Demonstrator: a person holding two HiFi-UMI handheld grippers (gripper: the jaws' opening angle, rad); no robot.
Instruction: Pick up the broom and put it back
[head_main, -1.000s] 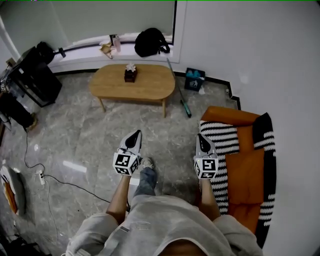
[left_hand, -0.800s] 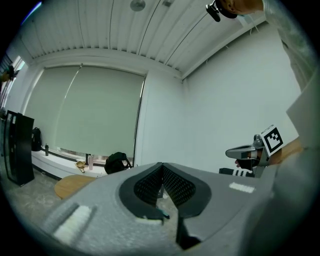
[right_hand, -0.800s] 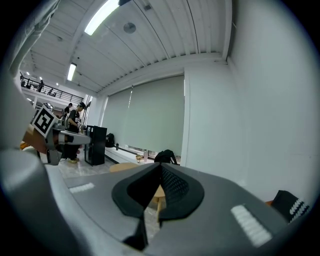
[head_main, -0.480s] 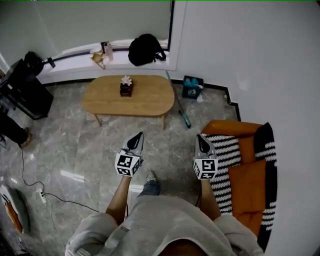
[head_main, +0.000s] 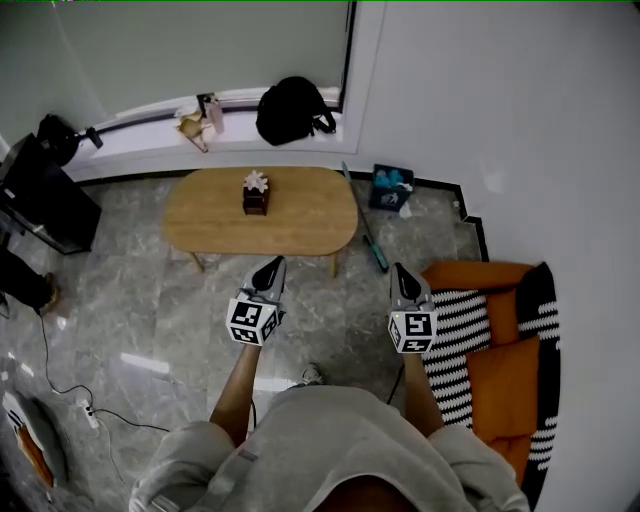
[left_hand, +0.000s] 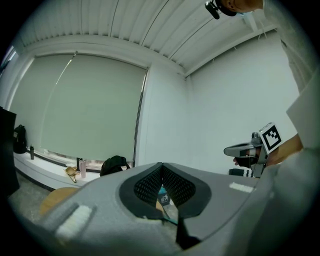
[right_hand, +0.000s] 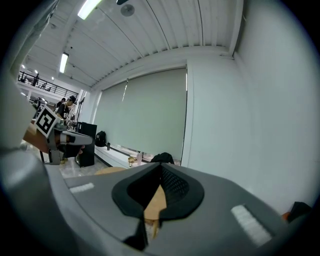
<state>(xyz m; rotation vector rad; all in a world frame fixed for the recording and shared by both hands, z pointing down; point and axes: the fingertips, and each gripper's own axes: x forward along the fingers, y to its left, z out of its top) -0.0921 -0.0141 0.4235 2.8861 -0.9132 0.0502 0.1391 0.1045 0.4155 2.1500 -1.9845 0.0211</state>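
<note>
The broom (head_main: 366, 228), a thin teal-handled stick, lies on the marble floor just right of the wooden table, running from the wall toward the sofa. My left gripper (head_main: 271, 264) is held out level in front of the person, short of the table's near edge, its jaws shut with nothing between them. My right gripper (head_main: 401, 271) is level beside it, shut and empty, its tip a little short of the broom's near end. In the left gripper view the gripper (left_hand: 161, 164) points toward the corner. The right gripper view has the gripper (right_hand: 160, 165) facing the table.
An oval wooden table (head_main: 200, 215) carries a small dark box (head_main: 255, 196). A teal bin (head_main: 389, 187) stands by the wall, and a black backpack (head_main: 291, 108) on the window ledge. An orange sofa (head_main: 505, 375) with striped cushions is at right, a black cabinet (head_main: 40, 198) at left. A cable (head_main: 95, 405) crosses the floor.
The person has walked forward: the table, bin and broom have come closer to both grippers, and the sofa has slid back to the right. Both grippers stay shut and side by side.
</note>
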